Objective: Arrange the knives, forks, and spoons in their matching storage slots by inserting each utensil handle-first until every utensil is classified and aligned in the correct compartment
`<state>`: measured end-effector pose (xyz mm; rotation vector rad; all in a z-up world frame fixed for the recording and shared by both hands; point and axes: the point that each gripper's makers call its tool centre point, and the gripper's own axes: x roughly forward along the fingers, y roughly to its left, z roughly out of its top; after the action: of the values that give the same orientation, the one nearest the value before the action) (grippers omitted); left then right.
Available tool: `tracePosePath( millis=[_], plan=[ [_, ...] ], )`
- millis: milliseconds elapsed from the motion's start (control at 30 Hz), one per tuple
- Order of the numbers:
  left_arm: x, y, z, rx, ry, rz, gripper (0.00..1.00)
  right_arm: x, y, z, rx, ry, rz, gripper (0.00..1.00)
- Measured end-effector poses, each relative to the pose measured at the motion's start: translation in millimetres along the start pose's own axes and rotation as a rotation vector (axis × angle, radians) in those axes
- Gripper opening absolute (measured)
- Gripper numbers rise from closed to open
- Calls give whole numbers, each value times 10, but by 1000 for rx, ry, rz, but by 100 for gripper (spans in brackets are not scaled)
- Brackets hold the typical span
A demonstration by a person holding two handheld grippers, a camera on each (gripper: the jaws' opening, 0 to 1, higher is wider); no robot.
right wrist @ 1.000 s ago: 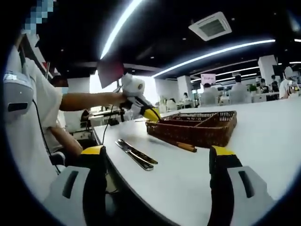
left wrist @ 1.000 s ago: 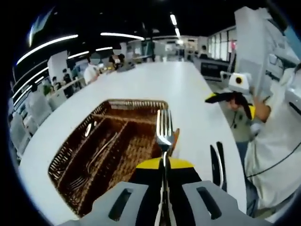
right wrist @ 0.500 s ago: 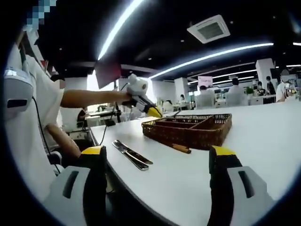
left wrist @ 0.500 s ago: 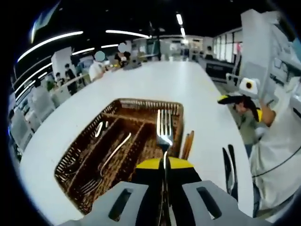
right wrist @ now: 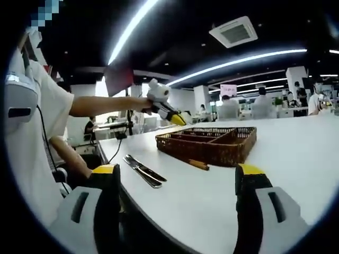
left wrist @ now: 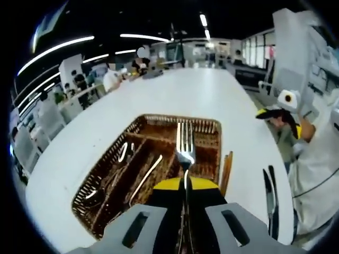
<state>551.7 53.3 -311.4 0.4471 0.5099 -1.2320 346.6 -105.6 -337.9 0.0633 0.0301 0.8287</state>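
Basket (left wrist: 159,119) nearer on white table (left wrist: 175,90)

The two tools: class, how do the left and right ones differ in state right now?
The left tool is shut on a fork, tines forward, above the wicker basket; the right tool is open and holds nothing. The left is raised over the basket; the right sits low beside the table. Both have yellow-tipped jaws.

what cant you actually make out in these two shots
- Fork handle: left gripper view, hidden between the left gripper jaws.
- Basket contents: right gripper view, hidden behind its woven wall; in the left gripper view they are glints too blurred to sort.
- Pieces on the table beside the basket: too small to tell whether they are knives.
- Brown stick by the basket: type unclear.
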Motion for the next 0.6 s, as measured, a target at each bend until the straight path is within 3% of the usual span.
tracePosePath(
  millis=[600],
  plan=[
    [120, 298, -70, 2, 48, 10, 2, -25, -147, -5, -6, 2, -49, 93]
  ],
)
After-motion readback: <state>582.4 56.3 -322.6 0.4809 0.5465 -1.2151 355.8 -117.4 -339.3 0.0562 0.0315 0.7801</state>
